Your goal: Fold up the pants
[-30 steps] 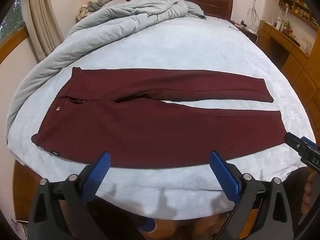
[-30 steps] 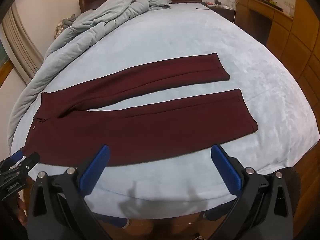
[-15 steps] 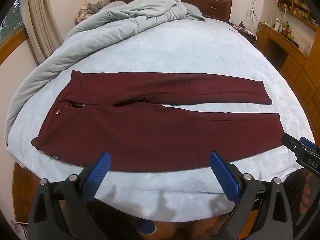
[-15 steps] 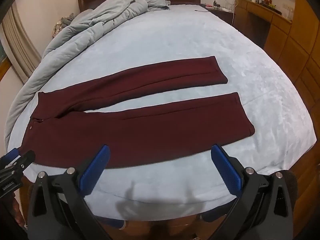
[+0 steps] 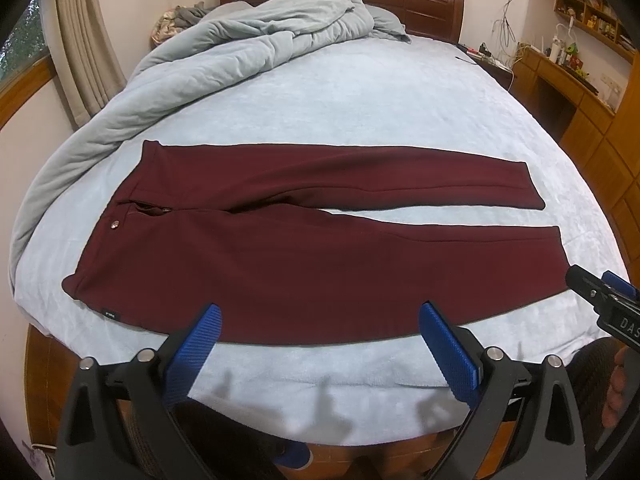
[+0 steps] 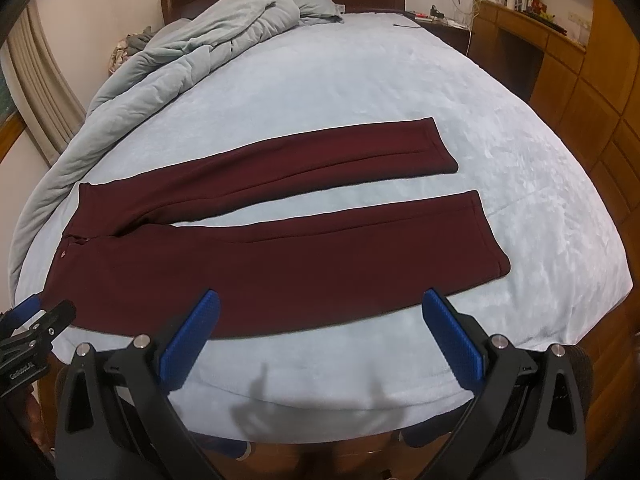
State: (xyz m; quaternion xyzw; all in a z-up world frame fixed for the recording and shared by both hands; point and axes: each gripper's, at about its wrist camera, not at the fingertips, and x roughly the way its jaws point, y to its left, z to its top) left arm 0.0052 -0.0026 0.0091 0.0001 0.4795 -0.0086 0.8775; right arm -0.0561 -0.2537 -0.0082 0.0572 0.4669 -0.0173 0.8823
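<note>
Pants (image 5: 312, 256) flat on bed (image 5: 360, 96), legs apart, left claw (image 5: 318, 322) and right claw (image 6: 320, 306) both spread wide, empty, above near edge.

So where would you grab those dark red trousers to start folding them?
Judging by how the dark red trousers lie flat, legs apart: take the near leg's outer edge, left gripper by the waistband, right gripper by the hem, from the bed's near side.

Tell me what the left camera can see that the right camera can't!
Only the left view shows the small dark label near the waistband, and the right tongs at its edge. Only the right view shows the left tongs at its edge. Both share the maroon pants lying flat on the blue bed, and the crumpled duvet.
</note>
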